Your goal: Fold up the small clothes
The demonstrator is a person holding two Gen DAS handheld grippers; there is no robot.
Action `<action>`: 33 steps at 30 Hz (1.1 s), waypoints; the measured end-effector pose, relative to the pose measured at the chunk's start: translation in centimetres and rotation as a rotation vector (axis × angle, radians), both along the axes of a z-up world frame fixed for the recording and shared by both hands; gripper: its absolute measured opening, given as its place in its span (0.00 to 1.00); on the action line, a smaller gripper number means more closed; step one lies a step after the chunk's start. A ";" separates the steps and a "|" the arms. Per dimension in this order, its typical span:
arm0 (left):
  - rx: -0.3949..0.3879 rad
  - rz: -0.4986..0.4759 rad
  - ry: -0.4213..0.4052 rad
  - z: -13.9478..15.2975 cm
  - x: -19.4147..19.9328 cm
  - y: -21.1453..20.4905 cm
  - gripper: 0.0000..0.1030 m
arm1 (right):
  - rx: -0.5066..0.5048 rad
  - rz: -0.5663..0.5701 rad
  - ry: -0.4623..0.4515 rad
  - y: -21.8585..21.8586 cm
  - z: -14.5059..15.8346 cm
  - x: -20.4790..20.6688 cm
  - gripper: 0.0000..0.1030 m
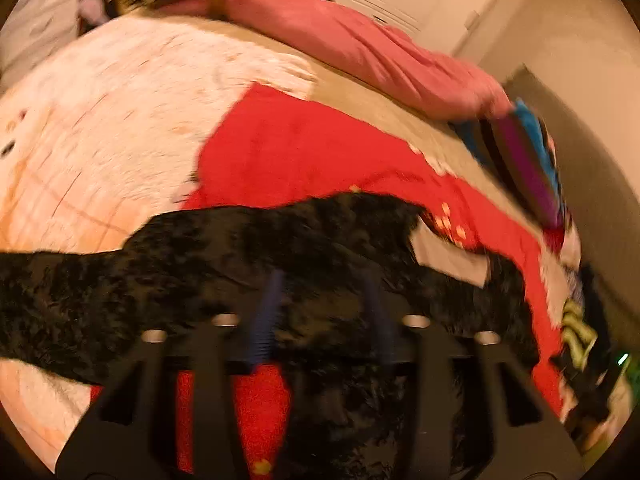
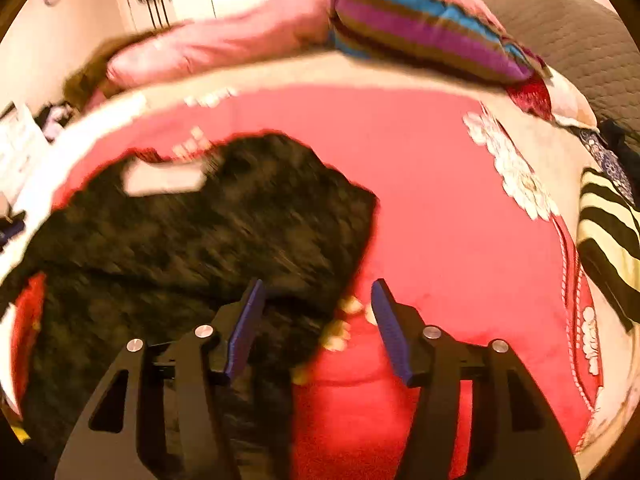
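black garment [image 2: 192, 240] | spread on red blanket [image 2: 440, 220], over its left part | judged soft, light, limp, fuzzy; best pinched at an edge or corner | left tongs [image 1: 320, 280] parted above it, nothing gripped | right tongs [image 2: 316, 292] released, straddling its right edge

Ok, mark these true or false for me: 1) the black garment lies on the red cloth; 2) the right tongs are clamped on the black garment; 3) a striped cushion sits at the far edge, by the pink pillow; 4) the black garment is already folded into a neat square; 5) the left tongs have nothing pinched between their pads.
1) True: the black garment lies on the red cloth.
2) False: the right tongs are open above the garment's edge.
3) True: the striped cushion sits beside the pink pillow.
4) False: it lies spread in an irregular shape.
5) True: the left tongs stand open over the garment.
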State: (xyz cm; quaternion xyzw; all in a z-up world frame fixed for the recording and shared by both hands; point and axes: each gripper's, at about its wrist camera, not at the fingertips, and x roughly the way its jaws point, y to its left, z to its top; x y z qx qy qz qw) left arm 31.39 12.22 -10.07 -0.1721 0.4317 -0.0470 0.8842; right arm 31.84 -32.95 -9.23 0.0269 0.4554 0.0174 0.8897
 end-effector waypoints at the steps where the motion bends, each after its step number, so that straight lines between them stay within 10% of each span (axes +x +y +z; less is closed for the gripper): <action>1: 0.022 -0.022 -0.001 0.0 0.0 -1.1 0.47 | 0.016 0.016 -0.014 0.7 0.4 0.3 0.53; 3: 0.058 -0.058 0.005 -0.2 0.2 -3.0 0.73 | 0.023 0.041 -0.017 1.9 0.8 0.9 0.53; 8: 0.092 -0.116 0.043 -1.8 1.3 -6.0 0.91 | 0.035 0.070 0.036 4.4 -0.6 3.6 0.53; 13: 0.176 -0.135 0.161 -5.3 2.4 -7.2 0.91 | 0.053 -0.039 0.252 3.7 -6.3 5.4 0.53; 17: 0.168 -0.135 0.203 -7.9 2.3 -6.6 0.91 | 0.084 -0.062 0.256 3.4 -7.4 5.3 0.53; 33: 0.144 -0.063 0.151 -2.2 -1.8 -5.4 0.91 | 0.122 0.018 0.074 3.8 1.4 0.3 0.82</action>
